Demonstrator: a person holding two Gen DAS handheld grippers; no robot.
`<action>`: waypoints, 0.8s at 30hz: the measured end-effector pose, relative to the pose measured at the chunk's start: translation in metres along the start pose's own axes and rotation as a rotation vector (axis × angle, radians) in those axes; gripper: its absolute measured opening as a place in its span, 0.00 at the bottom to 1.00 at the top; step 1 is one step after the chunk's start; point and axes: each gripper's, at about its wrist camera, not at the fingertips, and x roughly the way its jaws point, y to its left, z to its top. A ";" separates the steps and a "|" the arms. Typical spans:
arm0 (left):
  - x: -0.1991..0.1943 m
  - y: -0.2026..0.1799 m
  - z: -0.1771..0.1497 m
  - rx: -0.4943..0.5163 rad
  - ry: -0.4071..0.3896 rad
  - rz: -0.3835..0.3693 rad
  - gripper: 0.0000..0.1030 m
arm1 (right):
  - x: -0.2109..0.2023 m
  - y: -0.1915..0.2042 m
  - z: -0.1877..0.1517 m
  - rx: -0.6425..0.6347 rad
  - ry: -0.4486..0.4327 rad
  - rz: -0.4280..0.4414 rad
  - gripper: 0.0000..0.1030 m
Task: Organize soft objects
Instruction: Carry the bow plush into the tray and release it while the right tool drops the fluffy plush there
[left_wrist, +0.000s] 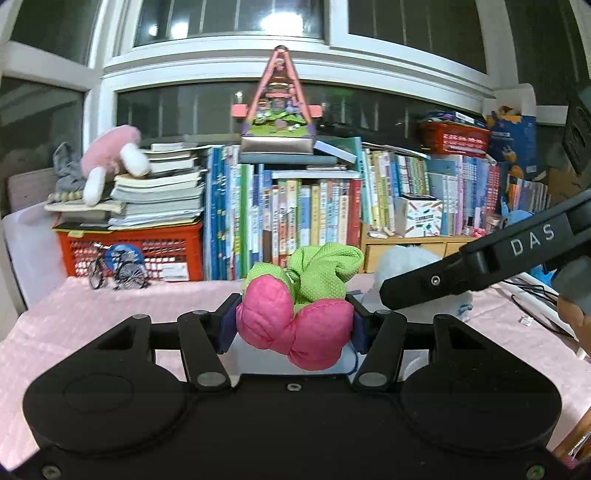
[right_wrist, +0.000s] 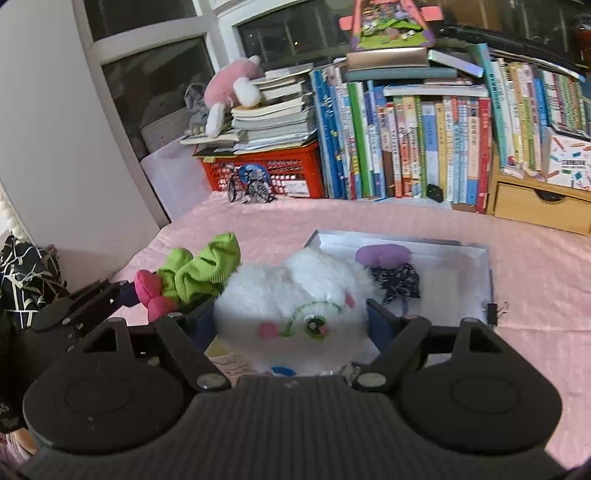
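Left gripper (left_wrist: 293, 325) clamping a pink-and-green fabric toy (left_wrist: 295, 321) between its blue pads, carrying it above the pink tablecloth (left_wrist: 92, 314); showing two puffy quilted pink lobes topped by crumpled lime-green mesh cloth; right gripper (right_wrist: 291, 321) squeezing a fluffy white plush (right_wrist: 291, 295) with embroidered green eye and pink cheek patches, holding it over the near edge of a shallow white box (right_wrist: 461, 254); lying inside that box, a purple padded toy (right_wrist: 384, 254) with dark patterned cloth.
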 end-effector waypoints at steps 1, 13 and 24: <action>0.002 -0.002 0.004 0.003 0.004 -0.012 0.54 | -0.002 -0.004 0.000 0.009 -0.005 0.000 0.79; 0.049 -0.005 0.063 0.031 0.078 -0.094 0.54 | -0.019 -0.049 0.013 0.086 -0.061 -0.074 0.79; 0.149 0.024 0.083 -0.068 0.373 -0.085 0.54 | 0.001 -0.089 0.033 0.157 -0.035 -0.150 0.79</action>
